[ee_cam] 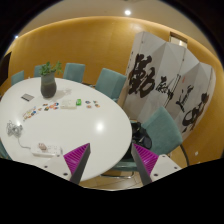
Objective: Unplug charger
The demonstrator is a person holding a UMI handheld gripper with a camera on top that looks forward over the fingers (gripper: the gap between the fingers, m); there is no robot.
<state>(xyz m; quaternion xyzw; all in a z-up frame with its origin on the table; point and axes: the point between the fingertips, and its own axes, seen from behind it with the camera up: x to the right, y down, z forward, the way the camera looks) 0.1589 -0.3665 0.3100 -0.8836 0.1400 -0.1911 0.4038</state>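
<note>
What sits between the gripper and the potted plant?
Gripper view: from the open gripper to the potted plant, mostly bare white table; a few small items near the plant, too small to identify.

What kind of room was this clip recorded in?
Likely a meeting room: a big round white table ringed by teal chairs, a potted plant on it, and a calligraphy screen beyond. The gripper is open, holding nothing.

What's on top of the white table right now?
On the white table: a potted plant at the far side, a white charger with cable and small items nearer. The open tongs hold nothing. The tongs' fingers cover the near edge.
</note>
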